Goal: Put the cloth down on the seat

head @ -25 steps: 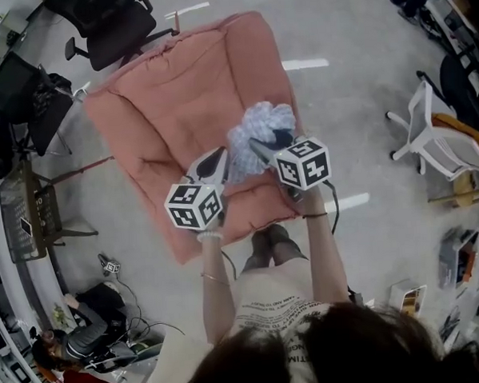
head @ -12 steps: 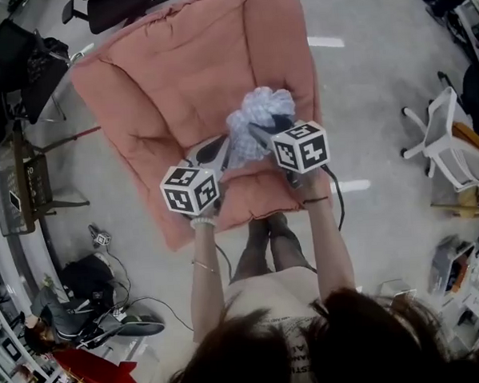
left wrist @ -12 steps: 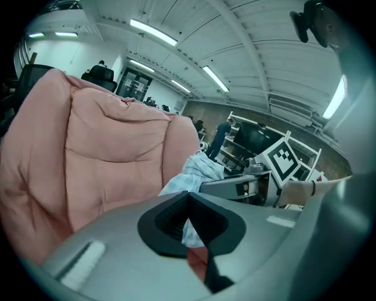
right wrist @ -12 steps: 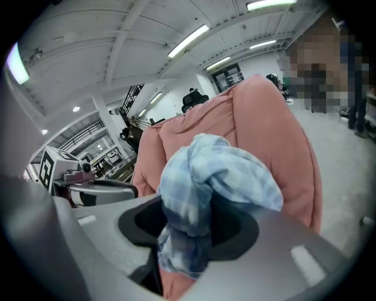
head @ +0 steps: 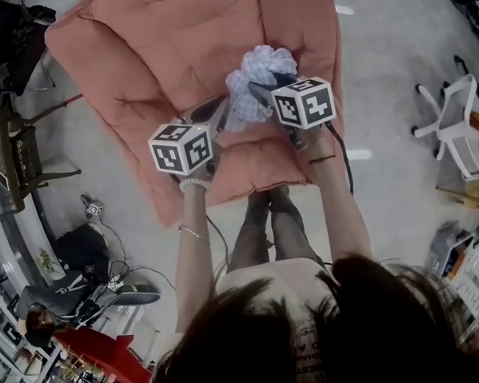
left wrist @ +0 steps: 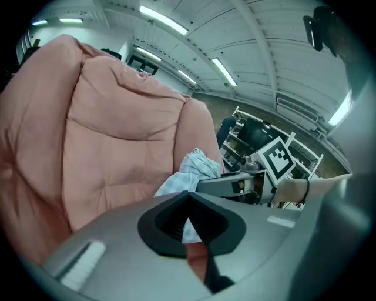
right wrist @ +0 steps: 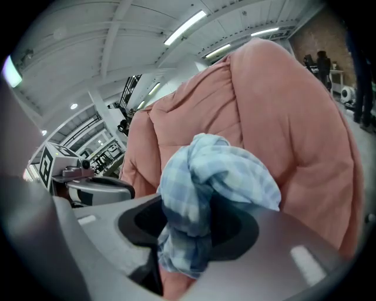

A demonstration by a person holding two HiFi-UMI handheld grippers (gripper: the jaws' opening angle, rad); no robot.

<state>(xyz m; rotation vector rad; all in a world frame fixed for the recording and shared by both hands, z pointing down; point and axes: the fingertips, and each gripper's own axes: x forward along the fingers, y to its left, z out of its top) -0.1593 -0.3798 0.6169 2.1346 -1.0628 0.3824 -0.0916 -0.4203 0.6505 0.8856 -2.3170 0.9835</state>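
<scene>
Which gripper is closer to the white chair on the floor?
Right. The right gripper, gripping the cloth, sits toward the white chair; the left gripper is farther, beyond it.

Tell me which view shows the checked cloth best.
The right gripper view: the cloth fills its centre, bunched in that gripper's jaws. The head view shows only a small bundle over the pink seat; the left gripper view shows part of it at its jaws.
</scene>
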